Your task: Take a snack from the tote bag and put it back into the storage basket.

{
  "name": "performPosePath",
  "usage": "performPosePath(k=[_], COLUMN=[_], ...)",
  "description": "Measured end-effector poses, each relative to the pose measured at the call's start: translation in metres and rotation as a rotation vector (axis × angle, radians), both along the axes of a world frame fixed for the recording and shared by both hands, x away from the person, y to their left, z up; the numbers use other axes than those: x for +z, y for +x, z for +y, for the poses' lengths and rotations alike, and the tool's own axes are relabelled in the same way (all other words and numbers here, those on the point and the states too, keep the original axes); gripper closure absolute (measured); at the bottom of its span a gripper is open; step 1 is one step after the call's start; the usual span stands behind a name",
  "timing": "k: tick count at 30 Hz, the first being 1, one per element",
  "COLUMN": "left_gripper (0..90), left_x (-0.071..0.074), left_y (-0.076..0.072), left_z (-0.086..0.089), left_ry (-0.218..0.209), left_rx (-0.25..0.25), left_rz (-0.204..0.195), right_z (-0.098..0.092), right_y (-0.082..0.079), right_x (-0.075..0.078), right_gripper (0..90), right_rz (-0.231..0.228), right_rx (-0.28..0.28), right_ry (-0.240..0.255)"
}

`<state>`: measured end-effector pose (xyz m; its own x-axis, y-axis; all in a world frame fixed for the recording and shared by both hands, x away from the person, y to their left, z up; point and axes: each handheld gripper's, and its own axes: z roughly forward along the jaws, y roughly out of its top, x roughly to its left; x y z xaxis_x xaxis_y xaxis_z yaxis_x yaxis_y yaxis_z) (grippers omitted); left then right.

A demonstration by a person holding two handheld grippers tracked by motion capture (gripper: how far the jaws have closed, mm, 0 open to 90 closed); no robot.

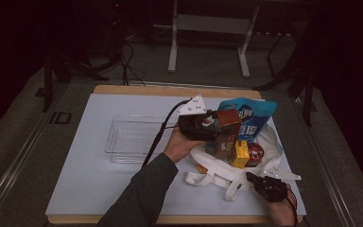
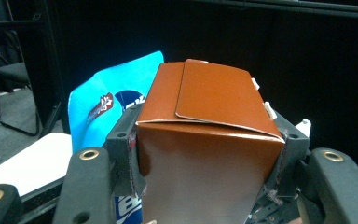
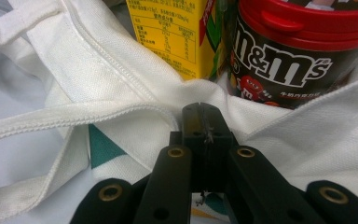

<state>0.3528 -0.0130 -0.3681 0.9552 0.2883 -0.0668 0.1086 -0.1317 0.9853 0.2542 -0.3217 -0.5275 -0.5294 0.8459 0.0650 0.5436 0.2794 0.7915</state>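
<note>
L claw (image 2: 205, 154) grips brown carton (image 2: 209, 140) by both sides, centre of frame in high view, held above white tote bag (image 1: 217, 172) w/ blue pouch (image 1: 253, 116) behind. R claw (image 3: 204, 122) closed, pinching bag's edge, lower right; yellow box (image 3: 177, 32) & M&M's tub (image 3: 289, 56) inside bag. Clear tray (image 1: 130, 137) left-centre on worktop (image 1: 90, 184).

We hold our left gripper (image 1: 216, 124) raised above the table at the end of a dark-sleeved forearm reaching in from below, its jaws spread and clamped on a load, while our right gripper (image 1: 251, 177) sits low with its jaws pressed fully together.
</note>
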Motion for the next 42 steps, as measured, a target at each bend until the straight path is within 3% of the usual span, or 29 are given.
performPosePath(k=[14, 30, 42], left_gripper=[42.3, 42.3, 42.4], left_x=[0.011, 0.021, 0.024], left_y=[-0.008, -0.012, -0.014], left_z=[0.019, 0.045, 0.061], left_ry=[-0.009, -0.03, -0.022], left_rx=[-0.028, -0.019, -0.014], left_rz=[0.024, 0.02, 0.014], right_z=[0.0, 0.0, 0.0], right_y=[0.0, 0.0, 0.0], right_x=[0.0, 0.0, 0.0], right_gripper=[90.0, 90.0, 90.0], right_rz=[0.002, 0.001, 0.001], right_rx=[0.001, -0.001, 0.0], right_ry=[0.002, 0.003, 0.003])
